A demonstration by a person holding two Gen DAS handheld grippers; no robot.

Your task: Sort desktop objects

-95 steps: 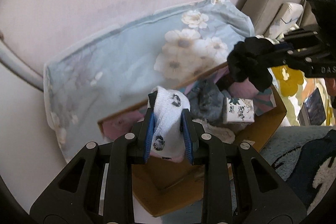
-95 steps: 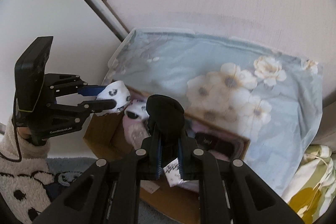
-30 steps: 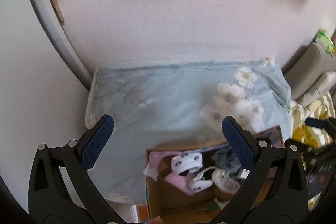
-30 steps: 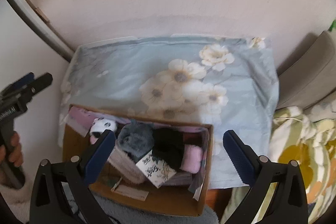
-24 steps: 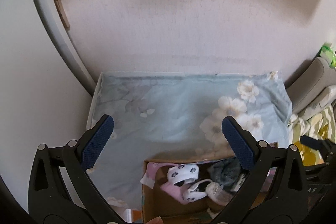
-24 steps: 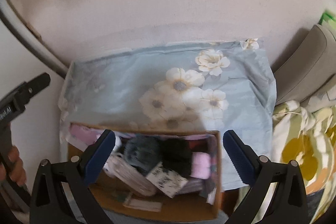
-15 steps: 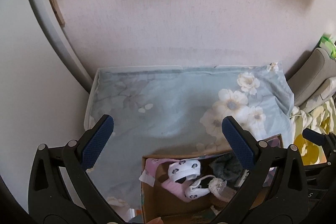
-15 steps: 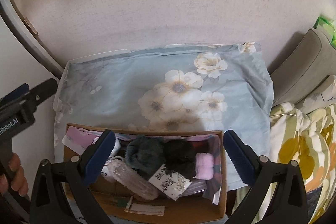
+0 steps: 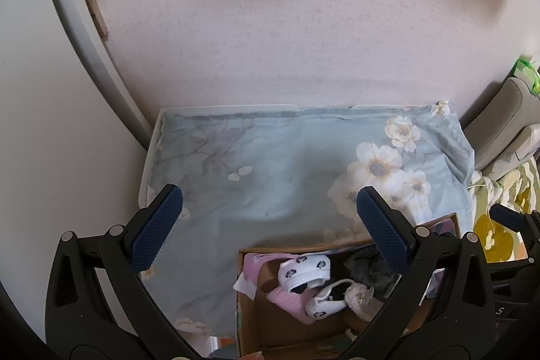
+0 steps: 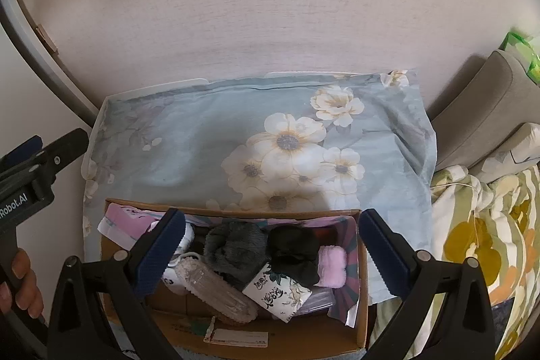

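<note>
A cardboard box [image 10: 362, 312] stands at the near edge of a pale blue floral cloth [image 10: 209, 144]. It holds a grey fluffy scrunchie [image 10: 236, 247], a black scrunchie [image 10: 293, 252], a pink roll [image 10: 332, 267], a printed packet [image 10: 276, 294], a clear case [image 10: 216, 292] and white panda socks [image 9: 303, 269]. My right gripper [image 10: 271, 250] is open and empty above the box. My left gripper [image 9: 270, 230] is open and empty above the cloth, at the box's [image 9: 243, 302] far left; it also shows at the left edge of the right wrist view [image 10: 30, 164].
A pale wall [image 10: 270, 5] rises behind the cloth. A grey cushion [image 10: 479, 110] and a yellow-green flowered blanket [image 10: 482, 242] lie to the right. A door frame [image 9: 81, 39] curves up on the left.
Both grippers were shut, the left on a panda sock and the right on the black scrunchie. Both things now lie in the box, and both grippers are open and have drawn back.
</note>
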